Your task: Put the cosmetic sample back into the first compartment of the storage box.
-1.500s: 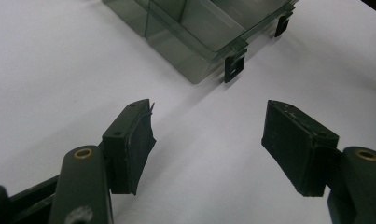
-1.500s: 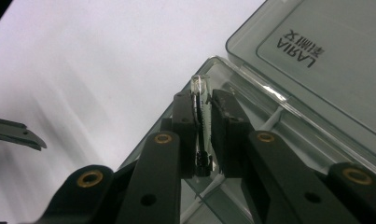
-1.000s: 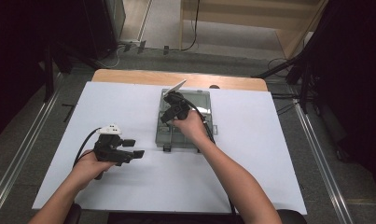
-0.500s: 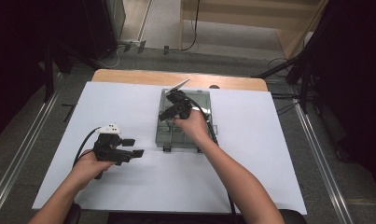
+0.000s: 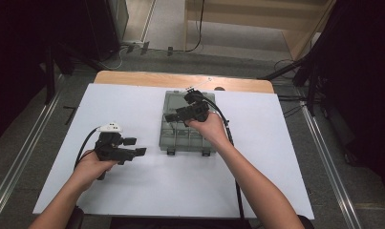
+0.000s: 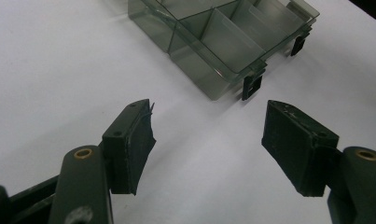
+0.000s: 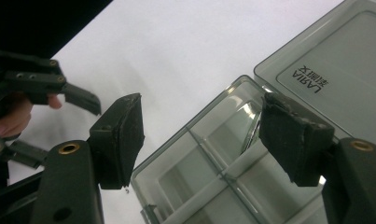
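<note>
Now we hover our right claw (image 5: pixel 178 116), jaws just spread and empty, over the open compartment box (image 5: pixel 180 136) mid-surface; left claw (image 5: pixel 133 147) gapes at eight o'clock. Dipping carelessly could snag a divider and skid the box.

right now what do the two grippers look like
Both are black two-jaw tools. The left gripper carries a white-grey plate on top and trails a black cable; the right gripper trails one too. Jaws end in dark, worn pads with brass pivot bushings.

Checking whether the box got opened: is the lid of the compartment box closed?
No, the lid lies folded back flat, and the compartment box shows its open dividers.
</note>
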Demonstrator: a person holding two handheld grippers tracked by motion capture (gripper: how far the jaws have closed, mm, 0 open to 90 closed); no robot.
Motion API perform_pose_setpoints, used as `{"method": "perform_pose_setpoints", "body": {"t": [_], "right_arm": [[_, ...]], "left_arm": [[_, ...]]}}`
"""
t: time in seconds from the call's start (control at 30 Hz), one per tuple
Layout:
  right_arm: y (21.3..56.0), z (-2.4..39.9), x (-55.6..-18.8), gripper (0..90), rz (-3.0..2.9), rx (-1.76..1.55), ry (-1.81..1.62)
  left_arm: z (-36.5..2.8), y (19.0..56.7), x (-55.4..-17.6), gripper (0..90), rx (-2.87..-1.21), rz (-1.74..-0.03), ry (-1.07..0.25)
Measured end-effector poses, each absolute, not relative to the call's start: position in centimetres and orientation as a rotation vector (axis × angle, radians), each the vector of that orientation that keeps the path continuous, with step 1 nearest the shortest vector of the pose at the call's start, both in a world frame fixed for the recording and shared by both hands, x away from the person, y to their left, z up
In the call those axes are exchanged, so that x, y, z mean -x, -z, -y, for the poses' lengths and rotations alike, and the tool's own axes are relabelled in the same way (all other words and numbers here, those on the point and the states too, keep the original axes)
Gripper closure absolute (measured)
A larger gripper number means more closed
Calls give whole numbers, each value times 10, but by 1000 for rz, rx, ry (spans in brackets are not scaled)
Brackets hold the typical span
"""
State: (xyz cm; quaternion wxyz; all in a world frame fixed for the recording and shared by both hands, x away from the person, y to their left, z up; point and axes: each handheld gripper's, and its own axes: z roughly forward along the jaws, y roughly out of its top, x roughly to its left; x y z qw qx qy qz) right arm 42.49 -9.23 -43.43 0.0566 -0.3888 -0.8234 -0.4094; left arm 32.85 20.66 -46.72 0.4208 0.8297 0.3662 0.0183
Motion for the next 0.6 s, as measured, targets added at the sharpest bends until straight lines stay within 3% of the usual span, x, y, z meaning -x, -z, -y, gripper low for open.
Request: {"method": "perform_pose_setpoints", "body": {"t": [0.6], "right_arm": [[436,114,-408,305,2556,1150,1236]], "left_arm": [[-191,456,-345,328,-2099,-924,-39]]}}
